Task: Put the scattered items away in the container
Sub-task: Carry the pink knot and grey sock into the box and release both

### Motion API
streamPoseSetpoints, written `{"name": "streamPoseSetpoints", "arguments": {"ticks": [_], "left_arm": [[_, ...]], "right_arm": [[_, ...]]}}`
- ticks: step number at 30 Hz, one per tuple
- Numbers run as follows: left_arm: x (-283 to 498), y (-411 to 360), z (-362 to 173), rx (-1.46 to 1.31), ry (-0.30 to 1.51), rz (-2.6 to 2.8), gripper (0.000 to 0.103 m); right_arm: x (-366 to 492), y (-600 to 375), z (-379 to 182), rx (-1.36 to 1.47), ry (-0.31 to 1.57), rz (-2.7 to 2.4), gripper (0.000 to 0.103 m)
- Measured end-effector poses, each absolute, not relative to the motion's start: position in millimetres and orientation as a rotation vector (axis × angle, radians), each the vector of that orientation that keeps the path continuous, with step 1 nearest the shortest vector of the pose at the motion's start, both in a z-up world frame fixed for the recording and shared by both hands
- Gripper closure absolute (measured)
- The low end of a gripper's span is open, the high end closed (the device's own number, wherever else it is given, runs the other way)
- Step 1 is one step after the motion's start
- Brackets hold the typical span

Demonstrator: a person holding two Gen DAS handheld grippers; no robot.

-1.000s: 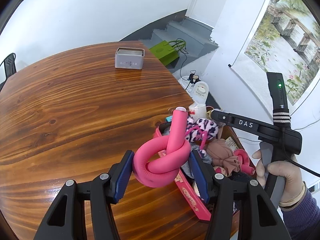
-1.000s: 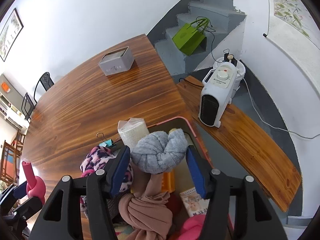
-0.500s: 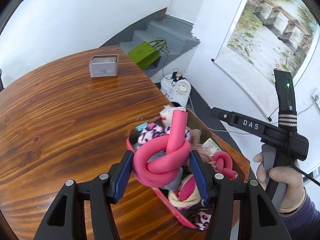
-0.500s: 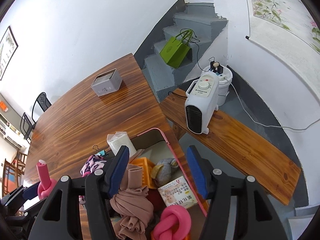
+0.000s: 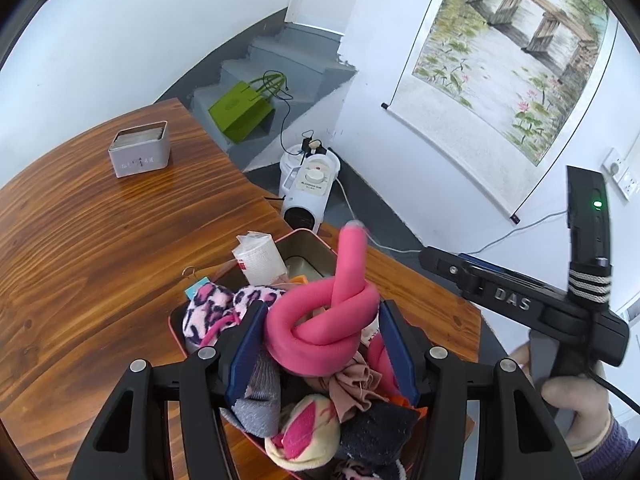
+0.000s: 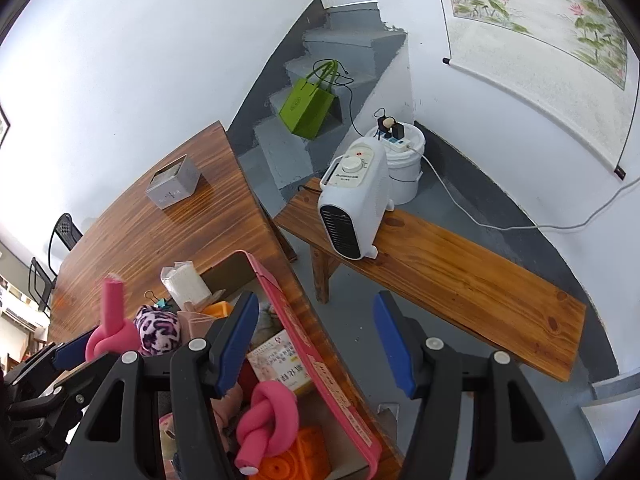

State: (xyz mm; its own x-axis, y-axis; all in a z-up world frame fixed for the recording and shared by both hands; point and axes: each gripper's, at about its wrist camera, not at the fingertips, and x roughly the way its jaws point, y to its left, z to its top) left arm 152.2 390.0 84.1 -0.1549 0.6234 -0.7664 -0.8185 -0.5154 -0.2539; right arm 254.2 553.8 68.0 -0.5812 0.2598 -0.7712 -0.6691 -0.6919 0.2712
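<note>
Two knotted pink foam rollers: the left gripper (image 5: 322, 354) clamps one roller (image 5: 320, 330) above the container (image 6: 320, 364); the second roller (image 6: 266, 420) lies inside. The right gripper (image 6: 316, 340) gapes apart, holding nothing. Wooden table (image 5: 100, 248), white walls.

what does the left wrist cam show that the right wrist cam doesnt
Only the left wrist view shows the hand gripping the right gripper's handle, and the cream-and-pink sock ball in the container.

Only the right wrist view shows the second knotted pink foam tube inside the container, the orange toy block, and the right gripper open with nothing between its fingers.

Both show the left gripper shut on a knotted pink foam tube, the pink container, the tissue pack and the grey tin.
</note>
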Motion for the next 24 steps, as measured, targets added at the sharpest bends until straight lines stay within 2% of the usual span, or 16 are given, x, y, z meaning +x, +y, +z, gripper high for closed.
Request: {"name": "streamPoseSetpoints", "arguments": {"ticks": [15, 17, 19, 24], "left_arm": [[129, 357, 77, -1.145, 0.254, 1.922, 0.044], [126, 348, 75, -1.164, 0.242, 1.944, 0.038], [125, 338, 75, -1.170, 0.224, 1.974, 0.022], [137, 325, 81, -1.115, 0.306, 2.092, 0.019]], "right_arm": [[221, 521, 61, -1.088, 0.729, 2.390, 0.039], [214, 514, 59, -1.111, 0.717, 2.405, 0.039], [210, 507, 57, -1.145, 0.698, 2.416, 0.039], [218, 495, 58, -1.214, 0.626, 2.420, 0.034]]}}
